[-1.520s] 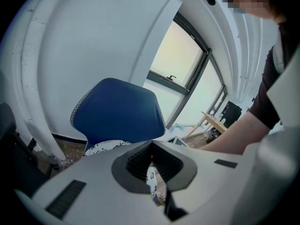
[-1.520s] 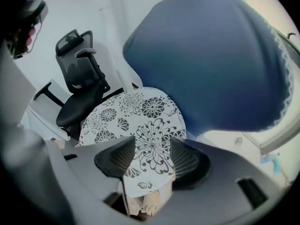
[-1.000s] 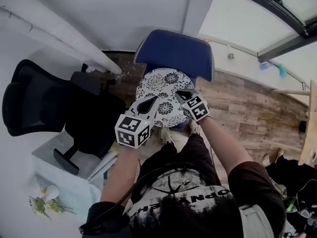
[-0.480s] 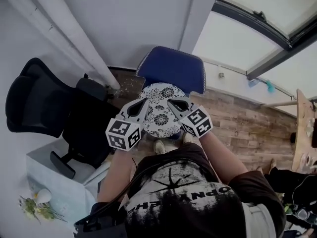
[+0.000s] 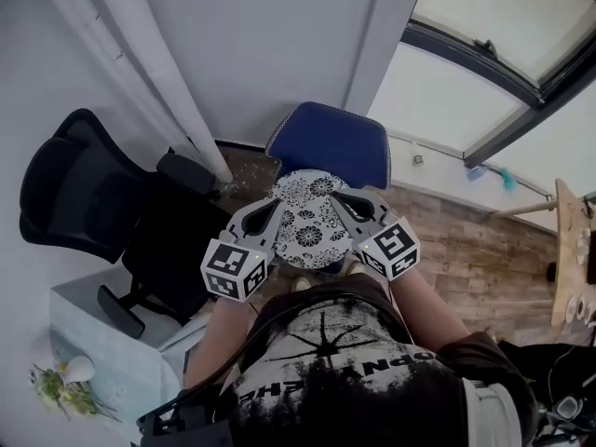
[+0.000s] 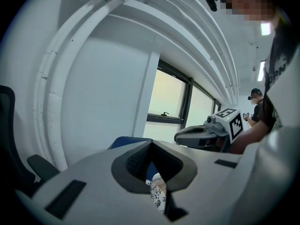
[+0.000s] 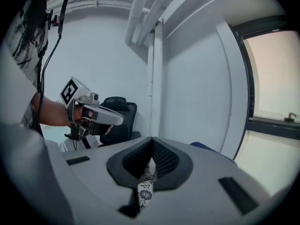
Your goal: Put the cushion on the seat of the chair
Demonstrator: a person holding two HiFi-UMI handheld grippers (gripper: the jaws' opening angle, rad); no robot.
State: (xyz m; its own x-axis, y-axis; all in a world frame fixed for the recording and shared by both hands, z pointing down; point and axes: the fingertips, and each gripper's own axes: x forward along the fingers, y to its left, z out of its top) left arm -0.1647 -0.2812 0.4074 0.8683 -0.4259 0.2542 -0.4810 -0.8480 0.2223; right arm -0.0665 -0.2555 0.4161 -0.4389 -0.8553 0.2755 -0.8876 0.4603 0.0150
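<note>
The round cushion (image 5: pixel 312 222), white with black flower print, hangs between my two grippers above the blue chair (image 5: pixel 333 142), whose seat it partly hides. The left gripper (image 5: pixel 276 208) is shut on the cushion's left edge, and a strip of printed fabric (image 6: pixel 159 198) shows in its closed jaws. On the cushion's right edge the right gripper (image 5: pixel 338 200) is shut, with the fabric (image 7: pixel 144 191) pinched between its pads. The right gripper (image 6: pixel 206 134) appears in the left gripper view, and the left gripper (image 7: pixel 96 118) appears in the right gripper view.
A black office chair (image 5: pixel 84 189) stands left of the blue chair against the wall. White pipes (image 5: pixel 172 73) run down the wall to the floor. A pale box (image 5: pixel 102 329) with flowers sits at the lower left. Wooden floor (image 5: pixel 475 250) spreads to the right under a window.
Both grippers have lifted with the cushion held between them. The blue chair now looks smaller and farther below. The right gripper has shifted a little right.
</note>
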